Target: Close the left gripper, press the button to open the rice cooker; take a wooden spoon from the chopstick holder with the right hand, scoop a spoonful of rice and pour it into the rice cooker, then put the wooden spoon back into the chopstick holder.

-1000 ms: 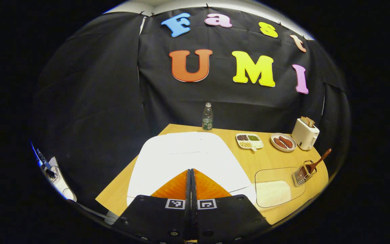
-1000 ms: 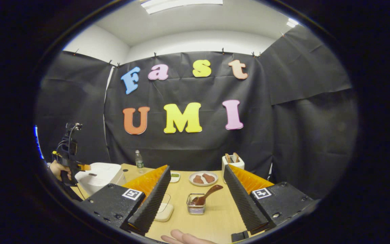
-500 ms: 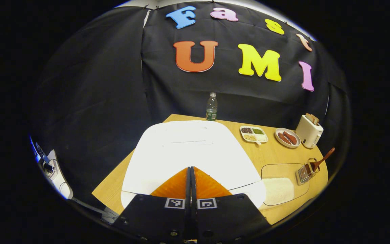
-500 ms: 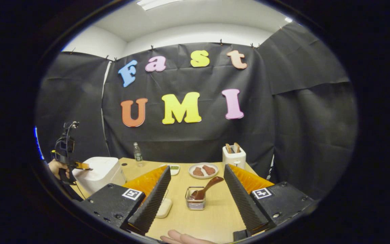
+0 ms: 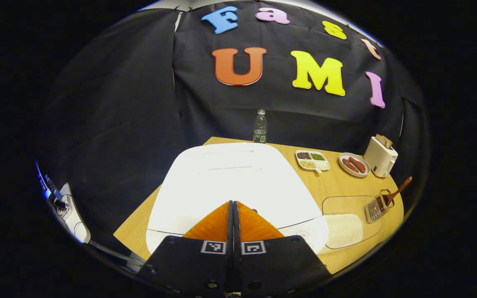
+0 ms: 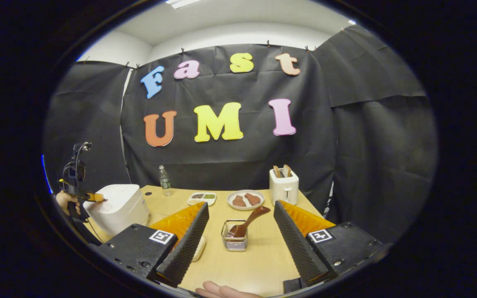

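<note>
Pressed flat together, the left gripper [image 5: 233,207] is held just over the front edge of the one white rice cooker [image 5: 230,182], its lid down, apparently so the tips can serve as a single point for the button. Spread wide, the right gripper [image 6: 238,221] frames one wooden spoon [image 6: 249,220] leaning in one chopstick holder [image 6: 234,242].

Wooden table [image 6: 259,260] — rice cooker [image 5: 234,182], toaster [image 6: 284,187]

A clear water bottle [image 6: 164,181] stands at the table's [image 6: 259,265] far edge. A divided dish [image 6: 202,198] holds what look like beans, beside a plate of sausages [image 6: 246,200] and a white toaster [image 6: 284,186] with bread.
</note>
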Available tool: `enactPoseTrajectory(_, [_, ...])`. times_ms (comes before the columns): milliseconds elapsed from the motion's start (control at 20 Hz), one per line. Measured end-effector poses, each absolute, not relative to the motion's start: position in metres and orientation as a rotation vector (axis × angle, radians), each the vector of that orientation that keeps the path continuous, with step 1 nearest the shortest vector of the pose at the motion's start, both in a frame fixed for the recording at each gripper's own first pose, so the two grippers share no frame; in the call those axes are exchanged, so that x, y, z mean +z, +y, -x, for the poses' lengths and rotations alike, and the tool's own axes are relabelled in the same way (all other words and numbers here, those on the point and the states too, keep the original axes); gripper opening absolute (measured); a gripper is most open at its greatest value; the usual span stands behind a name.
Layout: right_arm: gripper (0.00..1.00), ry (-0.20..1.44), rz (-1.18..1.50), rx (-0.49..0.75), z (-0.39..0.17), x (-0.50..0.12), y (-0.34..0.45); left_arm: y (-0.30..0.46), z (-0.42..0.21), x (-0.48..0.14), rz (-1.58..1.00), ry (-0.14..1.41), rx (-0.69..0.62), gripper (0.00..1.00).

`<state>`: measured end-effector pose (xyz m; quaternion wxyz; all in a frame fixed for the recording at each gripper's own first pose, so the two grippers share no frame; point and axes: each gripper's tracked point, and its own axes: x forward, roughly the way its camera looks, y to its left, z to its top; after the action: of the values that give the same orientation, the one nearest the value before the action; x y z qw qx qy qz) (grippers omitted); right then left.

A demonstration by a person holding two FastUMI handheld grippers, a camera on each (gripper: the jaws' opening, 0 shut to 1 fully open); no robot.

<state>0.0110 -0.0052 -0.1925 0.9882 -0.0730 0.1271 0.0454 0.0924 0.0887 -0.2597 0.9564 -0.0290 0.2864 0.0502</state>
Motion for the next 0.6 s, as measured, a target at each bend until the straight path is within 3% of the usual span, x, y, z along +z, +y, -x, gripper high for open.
enactPoseTrajectory(200, [1.00, 0.299, 0.121, 0.065, -0.015, -0.213, -0.016, 0.092, -0.096, -0.245, 0.072, 0.512, 0.104, 0.00])
enactPoseTrajectory(450, [1.00, 0.353, 0.075, 0.085, -0.022, -0.233, -0.015, 0.103, -0.101, -0.184, 0.047, 0.334, 0.136, 0.01])
enactPoseTrajectory(500, [1.00, 0.360, 0.064, 0.099, -0.023, -0.237, -0.013, 0.106, -0.101, -0.174, 0.037, 0.303, 0.143, 0.22])
enactPoseTrajectory(550, [1.00, 0.365, 0.054, 0.108, -0.026, -0.241, -0.012, 0.111, -0.099, -0.165, 0.028, 0.271, 0.157, 0.32])
enactPoseTrajectory(600, [0.99, 0.367, 0.052, 0.111, -0.030, -0.245, -0.013, 0.112, -0.097, -0.163, 0.037, 0.272, 0.162, 0.34])
